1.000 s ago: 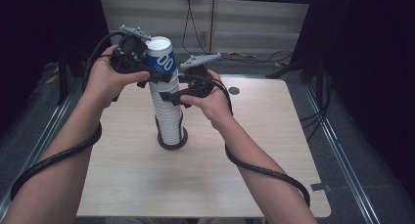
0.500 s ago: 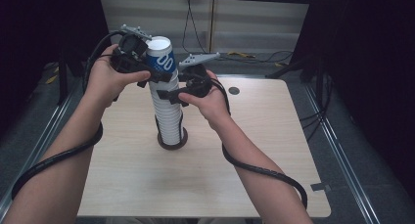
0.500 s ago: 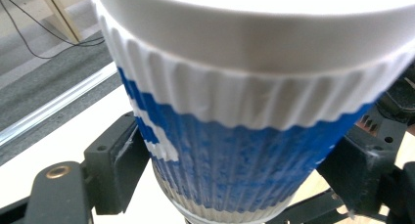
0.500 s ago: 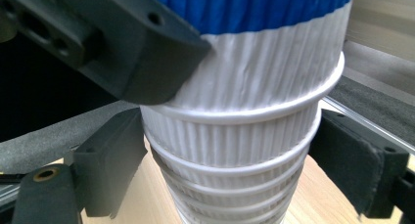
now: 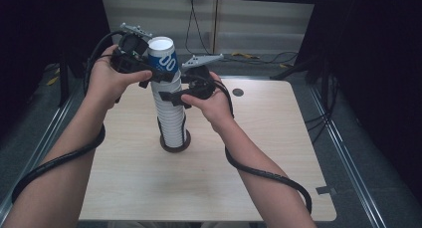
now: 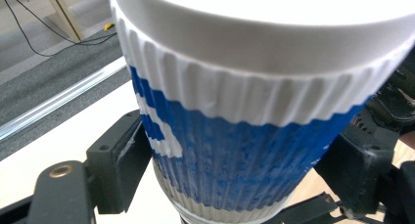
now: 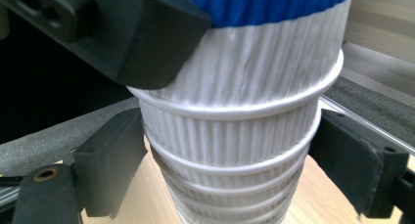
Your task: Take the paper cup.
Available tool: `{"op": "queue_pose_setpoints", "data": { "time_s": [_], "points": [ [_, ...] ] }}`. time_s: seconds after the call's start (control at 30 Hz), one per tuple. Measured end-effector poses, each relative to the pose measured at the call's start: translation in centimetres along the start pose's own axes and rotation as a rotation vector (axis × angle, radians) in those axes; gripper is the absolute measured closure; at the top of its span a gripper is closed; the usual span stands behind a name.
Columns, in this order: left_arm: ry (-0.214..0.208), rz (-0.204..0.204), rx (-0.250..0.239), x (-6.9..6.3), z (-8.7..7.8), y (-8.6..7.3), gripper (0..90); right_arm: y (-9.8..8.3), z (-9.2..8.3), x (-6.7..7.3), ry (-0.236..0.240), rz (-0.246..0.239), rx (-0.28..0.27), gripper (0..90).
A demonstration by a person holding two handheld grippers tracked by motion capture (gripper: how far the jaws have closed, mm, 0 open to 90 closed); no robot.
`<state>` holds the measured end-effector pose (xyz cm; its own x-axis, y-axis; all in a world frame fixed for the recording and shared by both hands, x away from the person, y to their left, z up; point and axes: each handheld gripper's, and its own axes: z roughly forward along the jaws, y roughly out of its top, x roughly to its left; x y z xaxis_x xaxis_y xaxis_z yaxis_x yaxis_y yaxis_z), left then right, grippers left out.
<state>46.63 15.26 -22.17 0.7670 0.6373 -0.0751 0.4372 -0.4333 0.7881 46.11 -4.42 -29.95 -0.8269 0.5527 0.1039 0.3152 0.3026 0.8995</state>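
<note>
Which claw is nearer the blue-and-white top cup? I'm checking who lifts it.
Left. The left claw grips the top cup itself; the right claw straddles the white stack just below.

Cups and claws, partly out of sight

The blue cup [image 6: 254, 150] loses its rim to the left gripper view's top edge; its base hides in the cup stack [image 7: 235, 150], whose foot leaves the right gripper view below; the print [image 5: 166, 63] is unreadable.

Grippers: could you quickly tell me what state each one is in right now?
Left gripper: closed on the top cup, jaws just tightening.
Right gripper: jaws around the stack; grip cannot be told.
</note>
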Motion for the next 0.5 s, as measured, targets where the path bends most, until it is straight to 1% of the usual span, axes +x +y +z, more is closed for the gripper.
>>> {"op": "queue_pose_setpoints", "data": {
  "time_s": [0.03, 0.1, 0.17, 0.3, 0.43, 0.5],
  "points": [
    [-0.006, -0.005, -0.006, 0.0, 0.0, 0.0, 19.9, 0.0, 0.0, 0.0, 0.000, 0.000, 0.001, 13.4],
    [0.002, -0.001, -0.014, 0.0, -0.3, 0.1, 20.5, 0.0, 0.0, 0.0, 0.000, -0.001, 0.002, 13.4],
    [-0.001, -0.006, -0.017, 0.0, -0.4, 0.2, 20.6, 0.0, 0.0, 0.0, 0.000, -0.003, 0.002, 13.4],
    [-0.001, -0.003, -0.026, -0.1, -0.7, 0.4, 21.5, 0.0, 0.0, 0.0, 0.001, -0.003, 0.004, 13.4],
    [-0.005, -0.014, -0.048, 0.0, -0.9, 0.4, 22.1, 0.0, 0.0, 0.0, -0.001, -0.001, 0.004, 13.4],
    [-0.010, -0.027, -0.063, 0.0, -1.1, 0.5, 22.5, 0.0, 0.0, 0.0, -0.003, -0.001, 0.003, 13.4]
  ]
}}
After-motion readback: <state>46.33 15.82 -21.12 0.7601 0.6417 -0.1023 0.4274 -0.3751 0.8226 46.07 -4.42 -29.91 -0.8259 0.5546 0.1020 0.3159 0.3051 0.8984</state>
